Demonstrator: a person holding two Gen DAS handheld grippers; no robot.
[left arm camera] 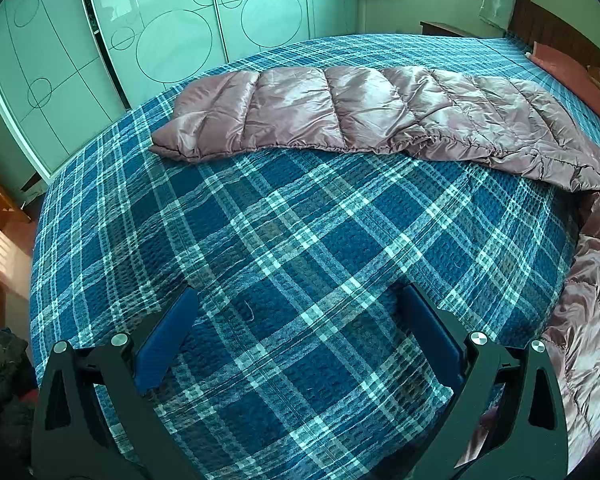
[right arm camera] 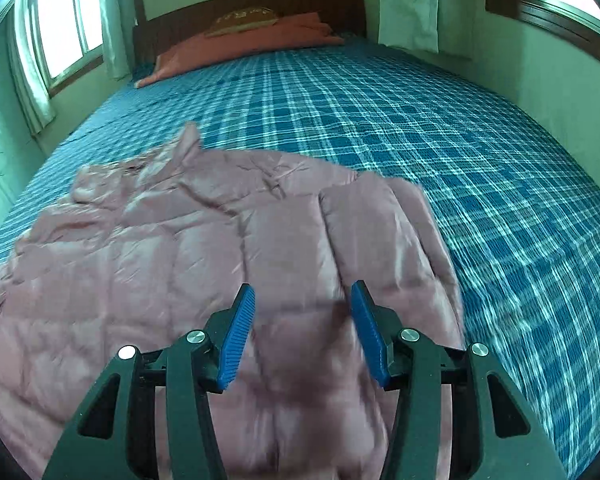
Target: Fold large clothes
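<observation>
A pink quilted down coat (left arm camera: 340,108) is lying spread on the bed's blue plaid cover (left arm camera: 284,240). In the left wrist view one sleeve is stretching across the frame, its cuff end pointing left toward the wardrobe doors (left arm camera: 172,24). The left claw (left arm camera: 296,328) is hovering wide open over bare cover. The right claw (right arm camera: 303,328) is standing partly open above the coat's body, nothing between its blue pads (right arm camera: 240,332).

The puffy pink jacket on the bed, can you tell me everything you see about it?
The puffy jacket is dusty pink and shiny, stitched into fat quilted panels. It lies spread out and crumpled on the blue plaid bedspread, with one long sleeve stretched flat across the bed. Nothing grips it: the right tool hangs open just above it, and the left tool is open over bare bedspread.
</observation>
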